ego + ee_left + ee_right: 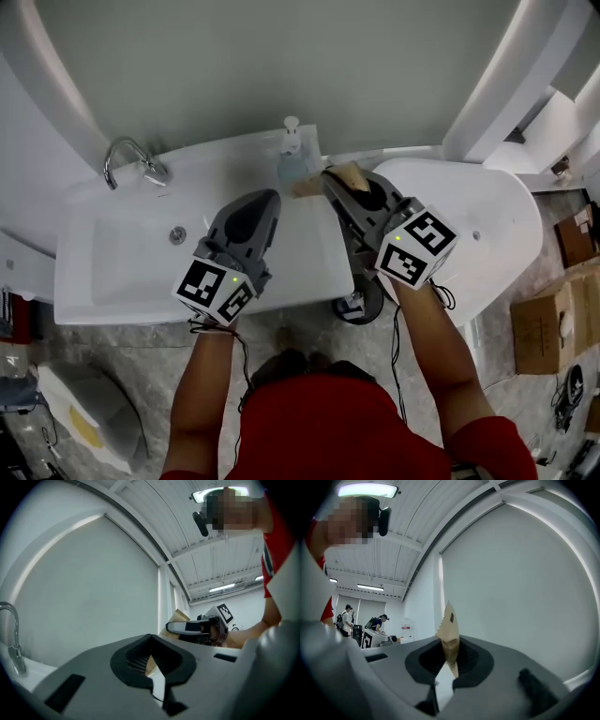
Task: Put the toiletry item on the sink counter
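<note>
Clamping the light, floppy paper sachet (449, 632) by its edge, right gripper (337, 180) fingers suffice; left gripper (270, 197) fingers together, empty.

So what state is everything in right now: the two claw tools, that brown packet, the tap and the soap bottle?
left gripper: jaws together, nothing seen held.
right gripper: shut on the paper packet.
paper packet: pinched at its lower end, held in the air, not set down.
tap: no water running.
soap bottle: upright at the back of the sink counter.
</note>
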A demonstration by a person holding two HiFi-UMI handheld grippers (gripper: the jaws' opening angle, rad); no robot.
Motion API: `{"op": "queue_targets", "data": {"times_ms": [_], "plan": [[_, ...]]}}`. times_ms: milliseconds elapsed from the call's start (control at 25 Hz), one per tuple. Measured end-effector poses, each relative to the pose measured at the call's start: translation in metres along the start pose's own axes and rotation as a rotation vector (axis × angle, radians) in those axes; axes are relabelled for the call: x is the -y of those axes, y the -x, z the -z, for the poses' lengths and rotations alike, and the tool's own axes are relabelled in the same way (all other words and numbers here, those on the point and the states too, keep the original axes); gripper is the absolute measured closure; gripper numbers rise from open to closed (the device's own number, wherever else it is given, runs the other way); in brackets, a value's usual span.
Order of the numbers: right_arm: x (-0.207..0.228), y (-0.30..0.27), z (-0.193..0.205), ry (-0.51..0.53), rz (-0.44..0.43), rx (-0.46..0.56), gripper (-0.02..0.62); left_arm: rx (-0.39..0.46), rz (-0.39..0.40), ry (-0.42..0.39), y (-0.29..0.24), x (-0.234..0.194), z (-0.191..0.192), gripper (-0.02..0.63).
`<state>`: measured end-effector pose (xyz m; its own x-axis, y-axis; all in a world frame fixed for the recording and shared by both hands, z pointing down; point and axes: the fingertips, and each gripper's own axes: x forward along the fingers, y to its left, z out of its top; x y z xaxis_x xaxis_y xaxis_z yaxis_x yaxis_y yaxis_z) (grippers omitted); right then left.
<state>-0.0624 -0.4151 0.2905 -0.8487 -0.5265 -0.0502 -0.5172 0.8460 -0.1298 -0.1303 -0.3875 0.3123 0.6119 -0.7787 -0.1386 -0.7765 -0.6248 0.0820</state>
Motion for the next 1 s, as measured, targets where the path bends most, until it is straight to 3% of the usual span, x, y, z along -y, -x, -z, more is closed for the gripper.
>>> {"op": "queue_targets", "data": {"times_ms": [600, 1000], "plan": [[0.070, -0.049, 0.031, 0.003, 0.162, -0.072, 0.551, 0.029, 0.069, 0.004, -0.045, -0.058, 0.013, 0.589], [0.107, -0.079, 0.073, -0.040, 0.148, -0.173, 0.551, 0.004, 0.026, 0.010, -0.068, -0.080, 0.037, 0.589]]}}
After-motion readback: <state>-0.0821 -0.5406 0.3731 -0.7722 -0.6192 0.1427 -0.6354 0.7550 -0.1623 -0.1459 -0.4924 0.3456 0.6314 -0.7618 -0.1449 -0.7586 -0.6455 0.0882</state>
